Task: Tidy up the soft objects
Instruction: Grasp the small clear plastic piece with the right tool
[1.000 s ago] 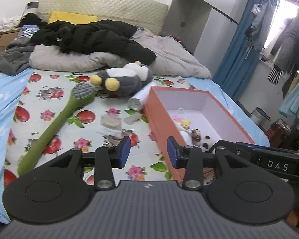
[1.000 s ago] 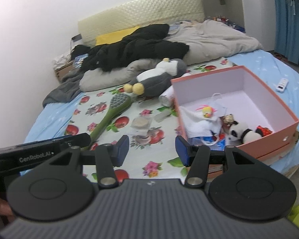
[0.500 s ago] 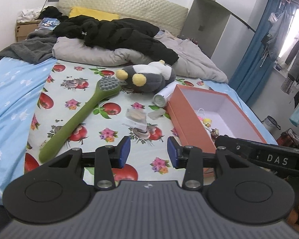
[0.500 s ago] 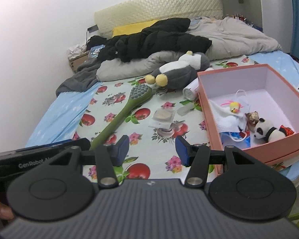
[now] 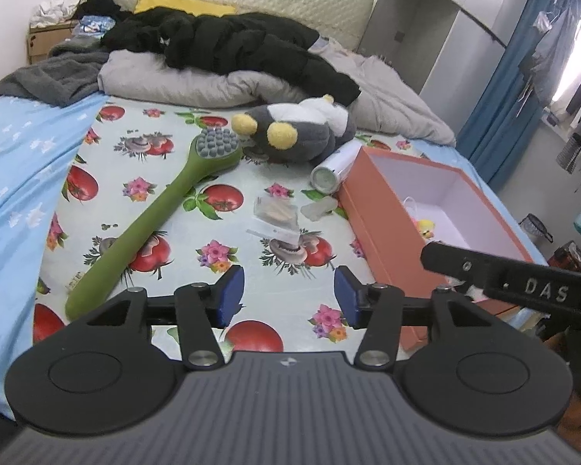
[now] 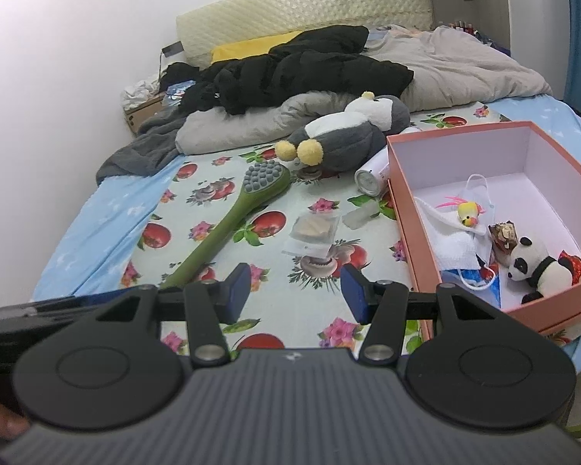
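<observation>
Holding panda plush: orange box

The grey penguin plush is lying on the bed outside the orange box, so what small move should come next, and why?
Probably ease the left gripper, whose jaws are opening with nothing between them, forward over the sheet toward the grey penguin plush. It lies loose beside the orange box, which already holds a small panda plush, and the right gripper is empty too.
</observation>
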`<state>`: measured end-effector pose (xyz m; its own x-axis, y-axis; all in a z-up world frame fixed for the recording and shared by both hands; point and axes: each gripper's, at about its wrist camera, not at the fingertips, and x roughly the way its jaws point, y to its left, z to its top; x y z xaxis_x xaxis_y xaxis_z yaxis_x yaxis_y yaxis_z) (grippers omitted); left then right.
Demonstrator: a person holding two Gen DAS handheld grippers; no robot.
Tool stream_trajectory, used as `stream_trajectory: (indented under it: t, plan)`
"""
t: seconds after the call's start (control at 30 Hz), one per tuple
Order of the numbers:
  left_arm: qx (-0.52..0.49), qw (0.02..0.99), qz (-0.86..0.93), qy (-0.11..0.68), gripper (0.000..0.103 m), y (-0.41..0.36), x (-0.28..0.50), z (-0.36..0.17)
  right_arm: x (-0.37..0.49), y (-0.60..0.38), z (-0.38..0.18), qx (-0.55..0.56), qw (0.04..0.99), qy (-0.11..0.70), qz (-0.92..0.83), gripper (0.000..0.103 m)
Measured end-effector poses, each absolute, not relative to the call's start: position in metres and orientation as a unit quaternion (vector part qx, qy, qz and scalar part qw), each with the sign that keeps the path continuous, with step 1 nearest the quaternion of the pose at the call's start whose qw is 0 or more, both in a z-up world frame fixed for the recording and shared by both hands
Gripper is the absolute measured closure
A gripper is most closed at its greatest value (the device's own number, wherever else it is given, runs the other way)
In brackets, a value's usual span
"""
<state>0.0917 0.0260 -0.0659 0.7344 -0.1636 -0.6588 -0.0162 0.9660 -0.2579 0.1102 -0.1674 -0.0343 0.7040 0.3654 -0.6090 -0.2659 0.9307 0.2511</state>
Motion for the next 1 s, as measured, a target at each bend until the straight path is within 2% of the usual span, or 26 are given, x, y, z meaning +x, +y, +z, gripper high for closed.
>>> stream_trajectory:
  t: [0.27, 0.37, 0.77, 1.0]
  plan:
    - [-0.126, 0.914, -0.037, 0.383, 0.044, 0.039, 0.141, -0.106, 0.150, -0.159, -0.053, 0.063, 0.916, 0.360, 0.163, 0.049]
    - [-0.122, 0.914, -0.033, 0.384, 0.041, 0.044, 0.157, -0.122, 0.167, -0.155, -0.061, 0.056, 0.917, 0.359, 0.168, 0.049]
    - [-0.138, 0.907, -0.043, 0.396, 0.040, 0.055, 0.247, -0.199, 0.256, -0.131, -0.123, 0.040, 0.912, 0.382, 0.144, 0.049]
    - [-0.136, 0.910, -0.080, 0.383, 0.040, 0.047, 0.295, -0.224, 0.306, -0.119, -0.152, 0.063, 0.908, 0.400, 0.110, 0.050]
